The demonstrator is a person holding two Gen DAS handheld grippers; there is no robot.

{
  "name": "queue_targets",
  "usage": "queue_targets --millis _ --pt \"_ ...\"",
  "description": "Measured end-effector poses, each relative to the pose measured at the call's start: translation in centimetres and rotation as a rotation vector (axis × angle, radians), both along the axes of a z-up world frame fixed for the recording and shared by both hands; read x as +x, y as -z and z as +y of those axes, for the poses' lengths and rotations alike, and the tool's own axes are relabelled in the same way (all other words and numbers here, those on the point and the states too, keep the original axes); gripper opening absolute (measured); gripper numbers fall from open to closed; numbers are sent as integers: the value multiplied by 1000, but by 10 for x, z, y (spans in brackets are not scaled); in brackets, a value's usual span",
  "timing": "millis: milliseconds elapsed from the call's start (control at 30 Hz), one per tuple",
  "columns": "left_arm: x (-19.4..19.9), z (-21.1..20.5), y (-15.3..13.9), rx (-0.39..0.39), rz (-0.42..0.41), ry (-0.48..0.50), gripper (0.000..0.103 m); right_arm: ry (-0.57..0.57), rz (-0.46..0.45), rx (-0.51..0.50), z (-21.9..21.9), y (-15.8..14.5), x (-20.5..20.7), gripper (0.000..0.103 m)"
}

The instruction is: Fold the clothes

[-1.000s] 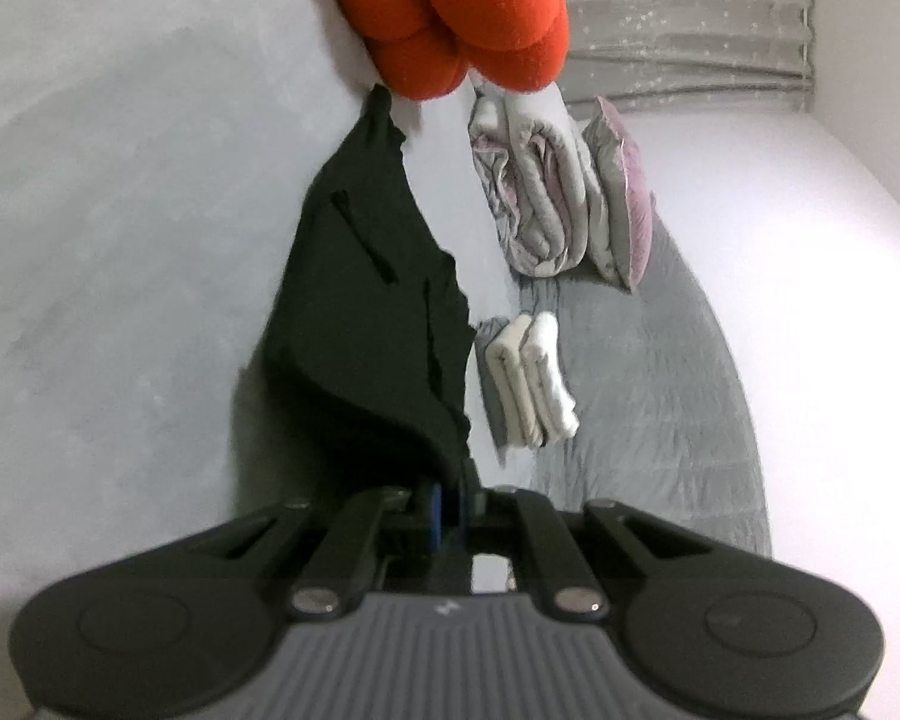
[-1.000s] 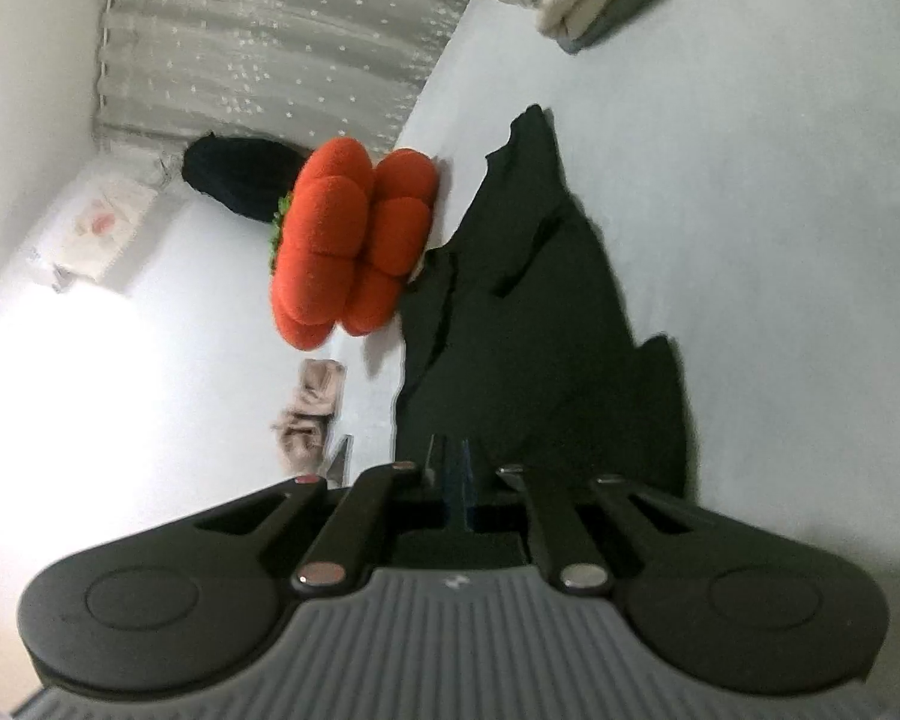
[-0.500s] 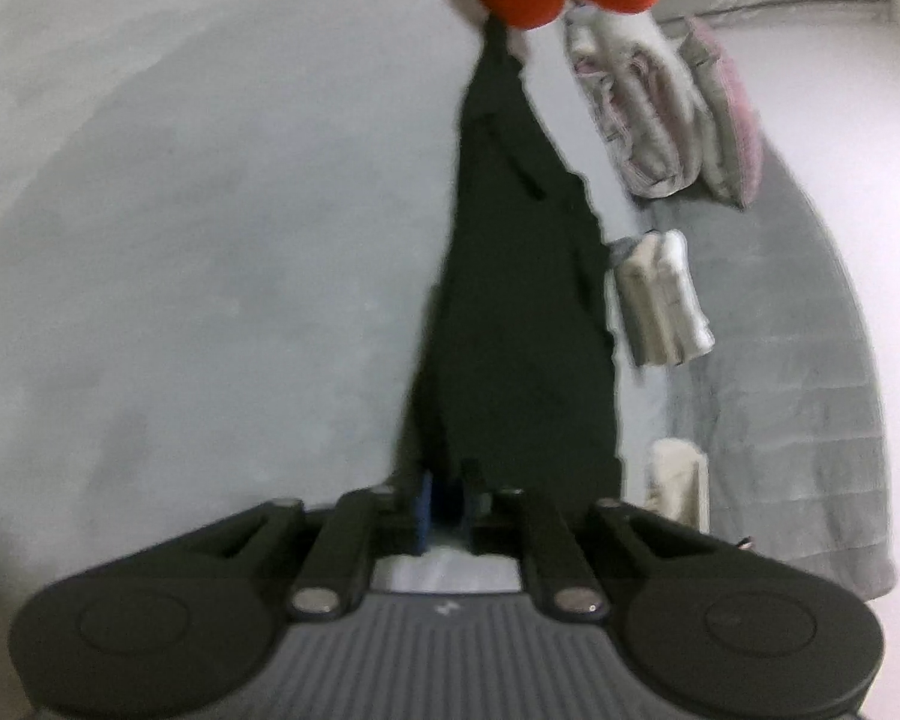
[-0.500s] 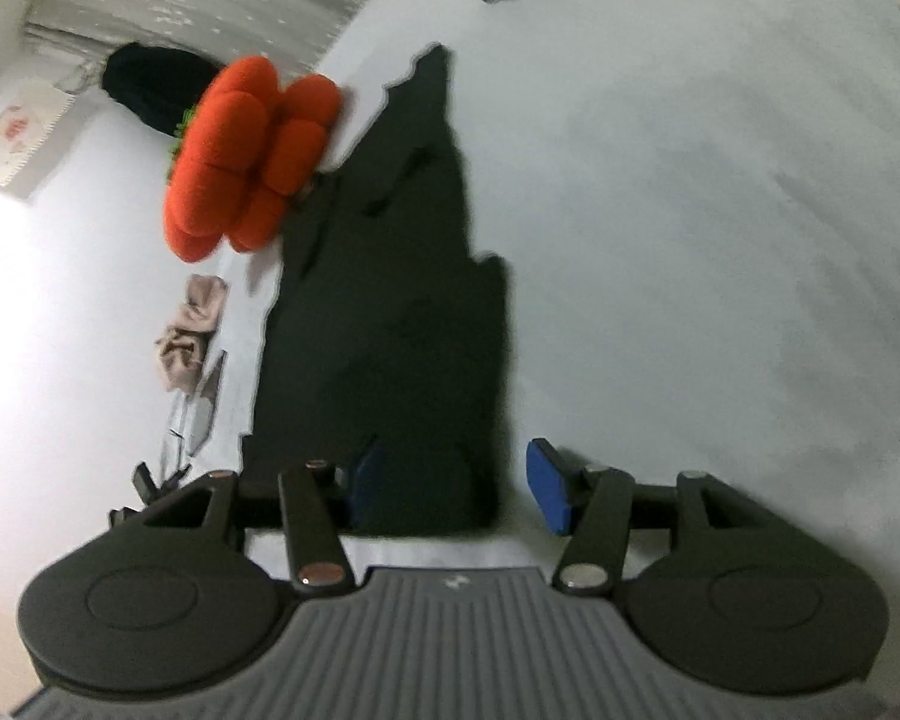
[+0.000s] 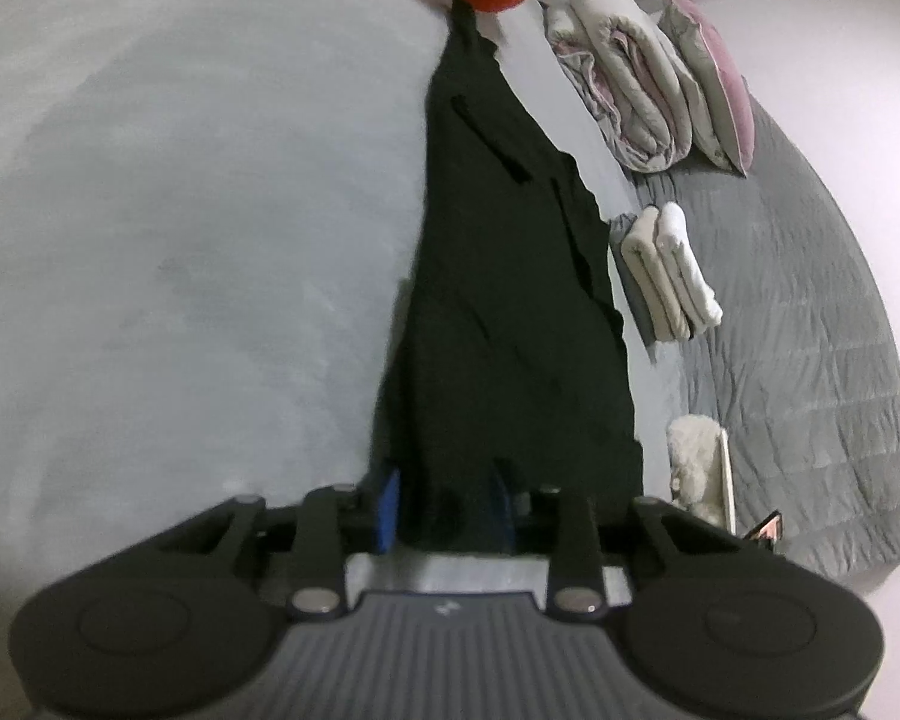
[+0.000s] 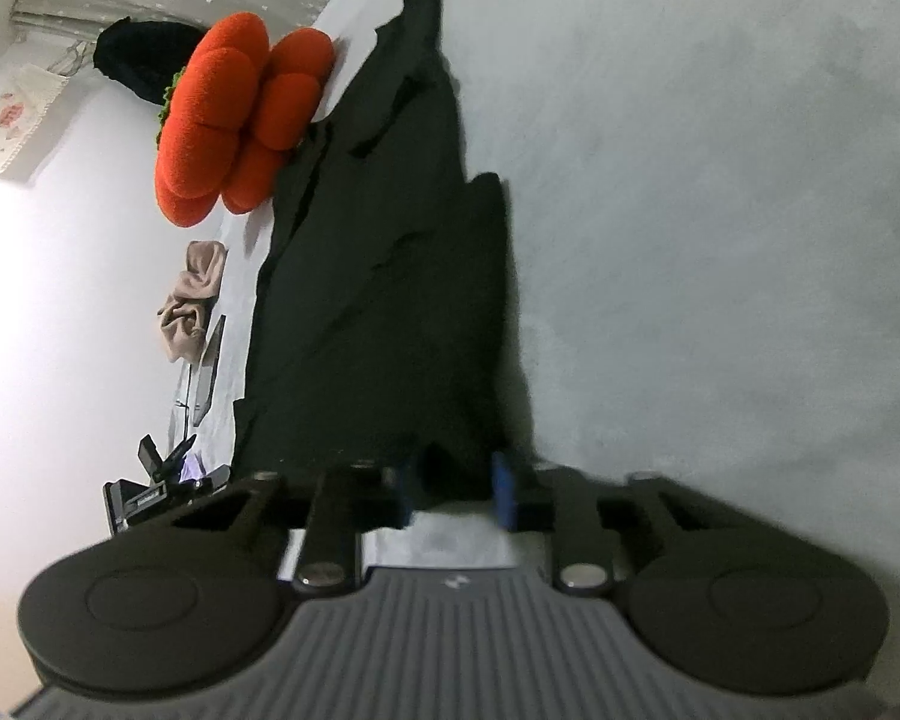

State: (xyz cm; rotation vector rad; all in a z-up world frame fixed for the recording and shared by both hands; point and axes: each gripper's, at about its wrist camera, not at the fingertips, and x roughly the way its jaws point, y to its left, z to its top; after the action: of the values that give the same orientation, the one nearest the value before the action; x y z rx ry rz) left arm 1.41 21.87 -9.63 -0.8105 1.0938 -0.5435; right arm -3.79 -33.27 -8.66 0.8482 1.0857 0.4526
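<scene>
A black garment [image 5: 510, 300] lies stretched out flat on the pale grey bed surface, running away from both grippers toward an orange cushion. In the left wrist view my left gripper [image 5: 447, 510] is open, its blue pads apart on either side of the garment's near edge. In the right wrist view the same garment [image 6: 390, 276] lies flat, and my right gripper [image 6: 459, 489] is open with its pads astride the near edge. Neither gripper pinches the cloth.
An orange flower-shaped cushion [image 6: 240, 120] sits at the garment's far end. Rolled bedding and a pillow [image 5: 642, 90], a stack of folded pale clothes [image 5: 666, 276] and a grey quilt [image 5: 810, 330] lie to the right. A beige cloth [image 6: 192, 300] and small items lie off the bed.
Both grippers held the lifted garment a second ago. They lowered it flat and stretched it out. The right gripper opened first, then the left opened.
</scene>
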Motion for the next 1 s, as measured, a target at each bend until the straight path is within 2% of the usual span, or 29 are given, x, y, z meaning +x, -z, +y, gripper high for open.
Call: queue_targets --millis 33,67,167,400,833,1000 --pt "0 0 0 3 2 4 19 0 6 5 0 2 1 8" --pt "0 -1 1 1 10 9 4 1 8 14 0 2 1 8" --pt "-2 -2 2 -34 15 9 4 6 -8 63 -1 -1 -1 8" --pt "-2 6 -8 -199 -33 -55 4 53 -93 186 -8 -18 -1 8" --pt "16 9 -30 -359 -159 -242 4 164 -214 249 1 -43 30 8" --pt "35 5 -32 -409 -173 -301 4 218 -247 280 2 -49 48 8"
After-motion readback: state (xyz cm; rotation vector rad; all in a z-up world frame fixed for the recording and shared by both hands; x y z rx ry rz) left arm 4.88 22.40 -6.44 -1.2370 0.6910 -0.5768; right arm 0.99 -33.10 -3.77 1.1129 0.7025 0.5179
